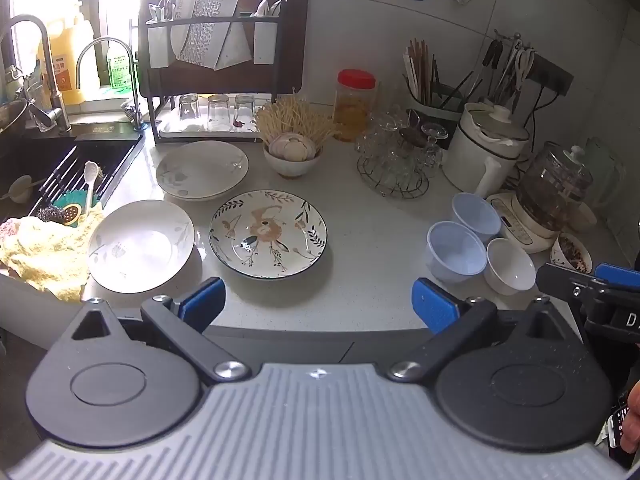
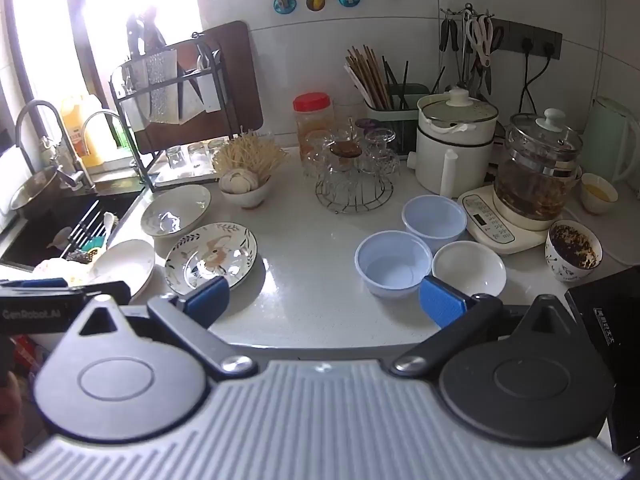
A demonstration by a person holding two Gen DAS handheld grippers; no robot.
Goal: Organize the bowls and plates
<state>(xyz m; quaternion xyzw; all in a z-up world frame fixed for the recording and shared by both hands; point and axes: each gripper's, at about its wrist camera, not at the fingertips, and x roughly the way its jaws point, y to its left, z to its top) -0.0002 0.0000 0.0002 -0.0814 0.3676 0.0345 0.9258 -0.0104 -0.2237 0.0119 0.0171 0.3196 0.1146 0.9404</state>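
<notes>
1. Three plates lay on the left of the surface (image 1: 360, 280) by the sink (image 1: 48, 160): a white plate (image 1: 140, 244) at the edge, a floral plate (image 1: 268, 234) touching it, and a pale leaf-print plate (image 1: 202, 170) behind.
2. Three bowls clustered to the right: two blue bowls (image 2: 394, 262), (image 2: 434, 216) and a white bowl (image 2: 468, 268).
3. We held the left gripper (image 1: 318, 308) and the right gripper (image 2: 324, 300) wide apart and empty, above the near edge and angled down.
4. We judged the sorting not yet begun, with nothing stacked.
5. The next move, as we saw it, called for closing on one thin, slick rim and lifting it clear of its neighbours.
</notes>
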